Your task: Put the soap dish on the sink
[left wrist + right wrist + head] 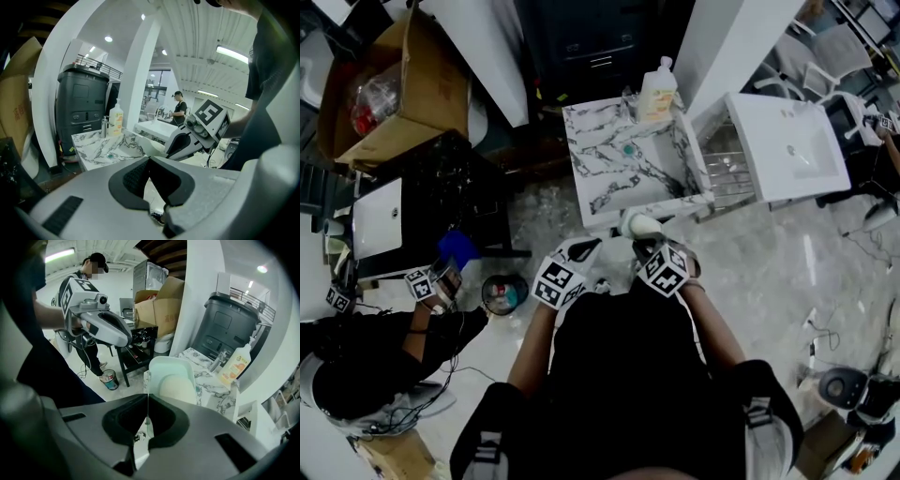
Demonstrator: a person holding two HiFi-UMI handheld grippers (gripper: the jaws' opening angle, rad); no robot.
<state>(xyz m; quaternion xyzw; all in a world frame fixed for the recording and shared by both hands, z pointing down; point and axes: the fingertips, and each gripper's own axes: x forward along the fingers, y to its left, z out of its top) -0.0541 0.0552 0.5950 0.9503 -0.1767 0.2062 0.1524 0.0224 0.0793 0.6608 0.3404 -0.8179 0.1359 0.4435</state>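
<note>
Marbled sink (609,178); pale mint soap dish (164,365)

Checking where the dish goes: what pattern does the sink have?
White marble with dark grey veins. The sink shows best in the head view.

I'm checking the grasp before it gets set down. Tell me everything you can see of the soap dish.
The soap dish is a pale mint, smooth, plastic-looking tray with rounded corners and a raised rim. A cream oval soap lies in it. The right gripper pinches its thin near edge, jaws shut on the rim, and the dish tilts up, its hollow facing the camera. It is held in the air by the front edge of the marble-patterned sink, not resting on it.
</note>
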